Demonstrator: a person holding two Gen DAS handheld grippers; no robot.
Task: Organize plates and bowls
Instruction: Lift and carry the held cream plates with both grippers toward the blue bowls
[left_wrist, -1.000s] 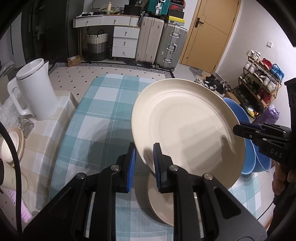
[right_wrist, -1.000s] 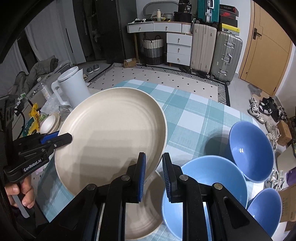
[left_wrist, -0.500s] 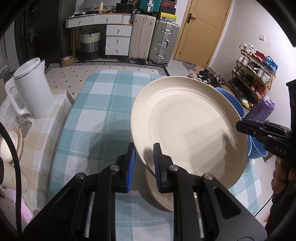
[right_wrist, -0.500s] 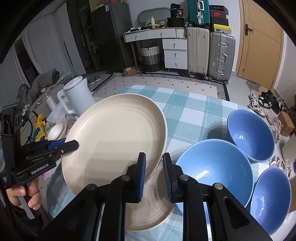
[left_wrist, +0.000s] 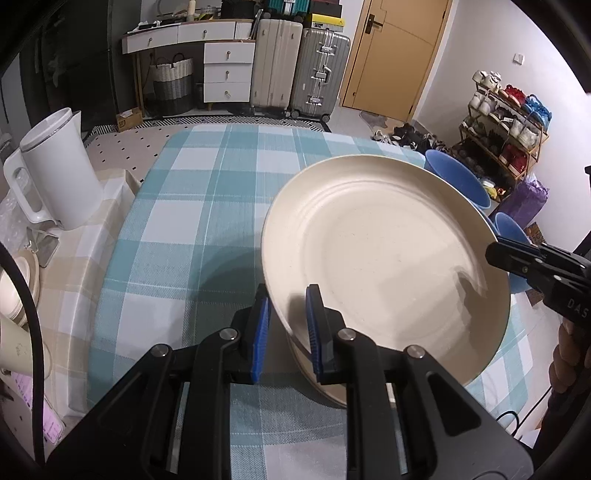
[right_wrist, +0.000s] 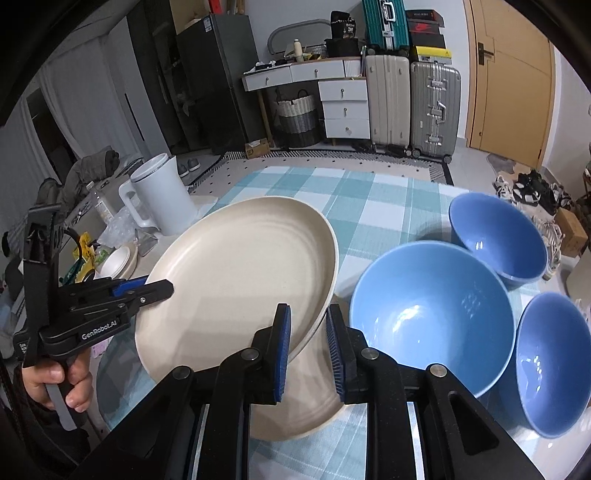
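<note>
Both tools grip one cream plate (right_wrist: 240, 280) by opposite rims, the left tool (left_wrist: 286, 325) and the right tool (right_wrist: 308, 347) each clamped on its edge, holding it tilted just above a second plate (right_wrist: 314, 398) near the tabletop's (left_wrist: 192, 206) near edge. Uneven release could let it slide off or knock the large blue bowl (right_wrist: 432, 317) beside it.

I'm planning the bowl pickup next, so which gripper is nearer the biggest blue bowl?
Right. The right gripper is just beside the biggest blue bowl, on the cream plate's bowl-side rim; the left gripper holds the opposite rim, farther off.
</note>
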